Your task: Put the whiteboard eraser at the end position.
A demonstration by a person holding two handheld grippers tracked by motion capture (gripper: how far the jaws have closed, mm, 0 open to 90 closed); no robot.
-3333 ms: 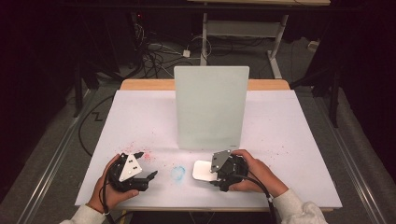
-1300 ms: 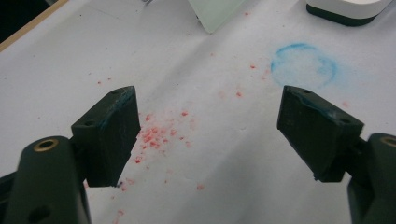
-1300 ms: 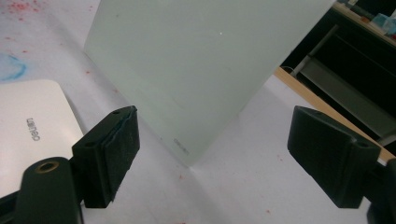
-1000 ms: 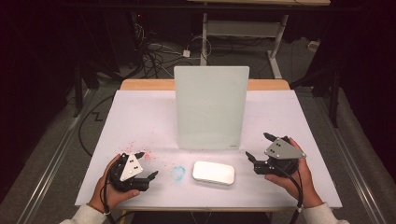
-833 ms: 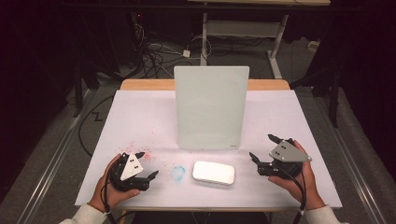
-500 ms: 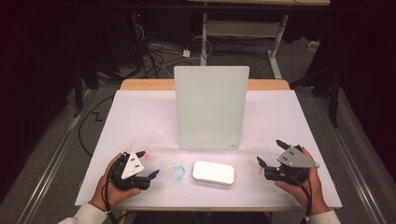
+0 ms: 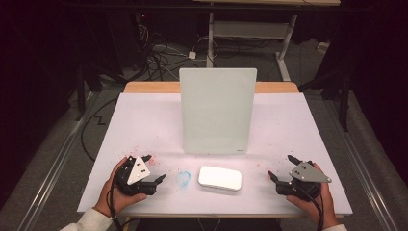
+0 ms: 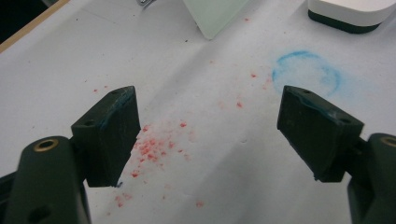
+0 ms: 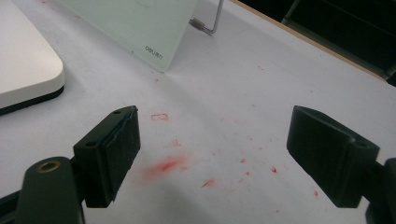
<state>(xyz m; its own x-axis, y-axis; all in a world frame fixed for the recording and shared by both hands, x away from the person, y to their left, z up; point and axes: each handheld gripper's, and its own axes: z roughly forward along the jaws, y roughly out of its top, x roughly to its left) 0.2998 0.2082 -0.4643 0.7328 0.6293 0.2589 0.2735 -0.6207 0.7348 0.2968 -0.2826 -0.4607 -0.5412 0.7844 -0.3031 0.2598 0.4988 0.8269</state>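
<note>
The white box (image 7: 220, 178) lies flat in the lower middle of the high view, near the front edge of the worktop (image 7: 144, 125), just in front of the upright pale green panel (image 7: 217, 110) and beside a faint blue ring mark (image 7: 184, 178). Neither tool touches it.

Your right hand-held gripper (image 7: 281, 169) sits at the lower right of that frame, well apart from the box, jaws spread wide and empty over red smudges (image 9: 166, 165). Your left hand-held gripper (image 7: 155, 168) rests at the lower left, nearer the box, jaws likewise wide apart with nothing between them; in its own view the box corner (image 8: 348, 14) shows at the upper right, beyond the ring.

The box looks set down and released, so the job now is probably to stay clear. If you go back for it, come in low along the worktop, square the jaws to its short sides, and close only once both pads bracket the dark base. Avoid nudging it back into the panel, which stands on a thin wire prop (image 9: 211, 23) and could tip.
</note>
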